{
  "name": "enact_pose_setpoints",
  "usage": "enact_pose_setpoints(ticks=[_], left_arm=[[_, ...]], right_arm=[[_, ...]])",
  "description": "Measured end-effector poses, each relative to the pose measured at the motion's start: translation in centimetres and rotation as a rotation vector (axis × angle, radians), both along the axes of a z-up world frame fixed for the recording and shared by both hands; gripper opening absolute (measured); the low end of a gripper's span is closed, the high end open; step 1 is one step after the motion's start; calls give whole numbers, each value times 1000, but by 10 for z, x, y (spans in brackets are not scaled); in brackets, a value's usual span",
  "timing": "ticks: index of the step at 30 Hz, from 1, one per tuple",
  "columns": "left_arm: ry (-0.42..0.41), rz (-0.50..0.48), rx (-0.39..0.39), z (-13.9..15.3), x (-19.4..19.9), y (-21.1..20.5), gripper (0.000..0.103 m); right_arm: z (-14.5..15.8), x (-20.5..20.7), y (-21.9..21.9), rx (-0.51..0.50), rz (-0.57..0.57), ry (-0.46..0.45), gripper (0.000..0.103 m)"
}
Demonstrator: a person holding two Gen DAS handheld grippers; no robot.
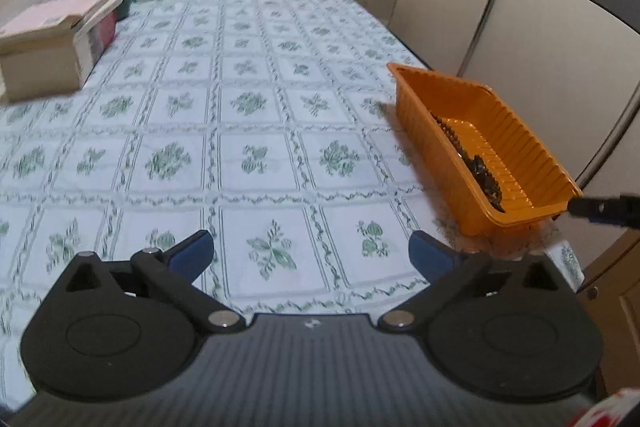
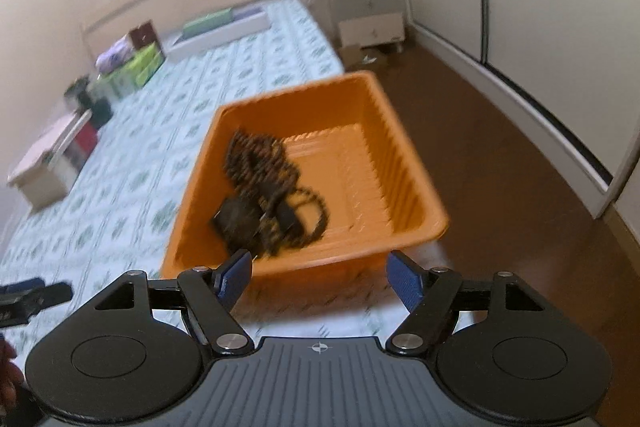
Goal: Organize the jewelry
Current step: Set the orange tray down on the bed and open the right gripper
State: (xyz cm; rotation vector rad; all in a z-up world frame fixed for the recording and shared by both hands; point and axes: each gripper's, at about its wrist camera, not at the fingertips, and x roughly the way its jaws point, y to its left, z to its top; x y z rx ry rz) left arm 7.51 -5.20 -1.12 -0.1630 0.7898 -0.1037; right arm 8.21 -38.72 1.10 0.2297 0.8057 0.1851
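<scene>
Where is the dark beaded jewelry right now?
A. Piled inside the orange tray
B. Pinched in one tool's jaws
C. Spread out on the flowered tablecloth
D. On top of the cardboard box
A: the dark beaded jewelry lies heaped inside the orange tray; both tools' jaws are empty.

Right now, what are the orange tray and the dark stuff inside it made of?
The orange tray looks like thin molded plastic: it is glossy, with ridged walls and a rolled rim. The dark stuff seems to be strings of small beads, maybe wood or stone, brown-black and dull. The picture is blurry, so that is a guess.
</scene>
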Motion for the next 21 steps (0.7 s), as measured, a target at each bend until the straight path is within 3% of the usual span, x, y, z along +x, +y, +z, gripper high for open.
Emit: enact_pose_setpoints(ticks=[5,13,21], left_arm=[[28,56,5,4,-4,-9,102],[37,41,80,9,-14,-28,102],[60,51,82,11,-23,-27,103]], right_arm=[[-3,-9,26,-60,56,30,74],[-5,-12,49,-91,101,48,74],[-3,-14,73,-131,137,31,74]])
